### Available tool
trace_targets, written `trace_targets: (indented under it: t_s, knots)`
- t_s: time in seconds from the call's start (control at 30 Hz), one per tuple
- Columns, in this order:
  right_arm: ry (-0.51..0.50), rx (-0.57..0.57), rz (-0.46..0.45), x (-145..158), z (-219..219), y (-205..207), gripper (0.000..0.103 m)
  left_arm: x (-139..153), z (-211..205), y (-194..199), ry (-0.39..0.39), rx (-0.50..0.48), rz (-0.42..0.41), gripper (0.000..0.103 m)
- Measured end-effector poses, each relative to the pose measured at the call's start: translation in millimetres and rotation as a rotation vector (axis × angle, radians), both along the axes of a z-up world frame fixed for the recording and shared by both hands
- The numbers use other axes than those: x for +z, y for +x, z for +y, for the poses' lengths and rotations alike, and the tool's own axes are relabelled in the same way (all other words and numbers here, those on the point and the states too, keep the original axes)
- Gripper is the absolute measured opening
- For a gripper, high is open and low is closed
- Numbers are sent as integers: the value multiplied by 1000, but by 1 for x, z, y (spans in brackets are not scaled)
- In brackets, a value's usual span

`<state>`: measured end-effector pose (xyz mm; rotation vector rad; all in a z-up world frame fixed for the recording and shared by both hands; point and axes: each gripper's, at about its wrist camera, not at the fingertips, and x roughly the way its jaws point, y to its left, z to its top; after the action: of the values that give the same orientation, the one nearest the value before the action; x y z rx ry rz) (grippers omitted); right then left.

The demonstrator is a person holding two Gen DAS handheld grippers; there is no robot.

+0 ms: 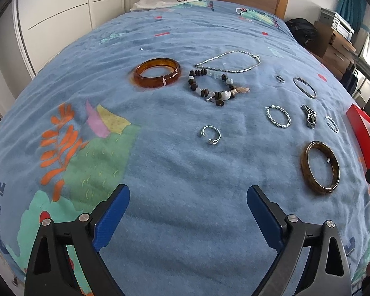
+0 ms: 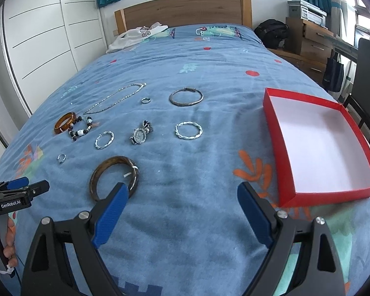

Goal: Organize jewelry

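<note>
Jewelry lies spread on a blue bedspread. In the left wrist view I see an amber bangle (image 1: 157,72), a beaded bracelet (image 1: 213,85), a silver chain necklace (image 1: 230,61), an open silver ring (image 1: 210,134), a twisted silver bangle (image 1: 278,116), a watch (image 1: 309,116) and a dark brown bangle (image 1: 320,167). My left gripper (image 1: 188,197) is open and empty, short of the ring. In the right wrist view my right gripper (image 2: 182,194) is open and empty; its left finger overlaps the dark brown bangle (image 2: 114,180). An empty red box (image 2: 320,145) sits to the right. The watch (image 2: 141,133) lies ahead.
A thin silver bangle (image 2: 186,97), a small ring (image 2: 145,100) and another twisted bangle (image 2: 188,130) lie farther up the bed. White clothing (image 2: 135,35) lies by the wooden headboard (image 2: 185,9). A wardrobe (image 2: 44,37) stands left; a black bag (image 2: 271,33) and drawers (image 2: 308,39) stand right.
</note>
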<state>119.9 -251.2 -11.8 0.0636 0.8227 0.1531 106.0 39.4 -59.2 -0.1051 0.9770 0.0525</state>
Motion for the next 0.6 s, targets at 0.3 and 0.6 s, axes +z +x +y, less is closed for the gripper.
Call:
trace_targets:
  t_s: [0.3, 0.6]
  knots:
    - [14, 77, 11, -8, 27, 0, 90, -2, 10, 4, -17, 2, -6, 93]
    - [15, 86, 16, -9, 32, -1, 90, -4, 13, 4, -29, 6, -6, 91]
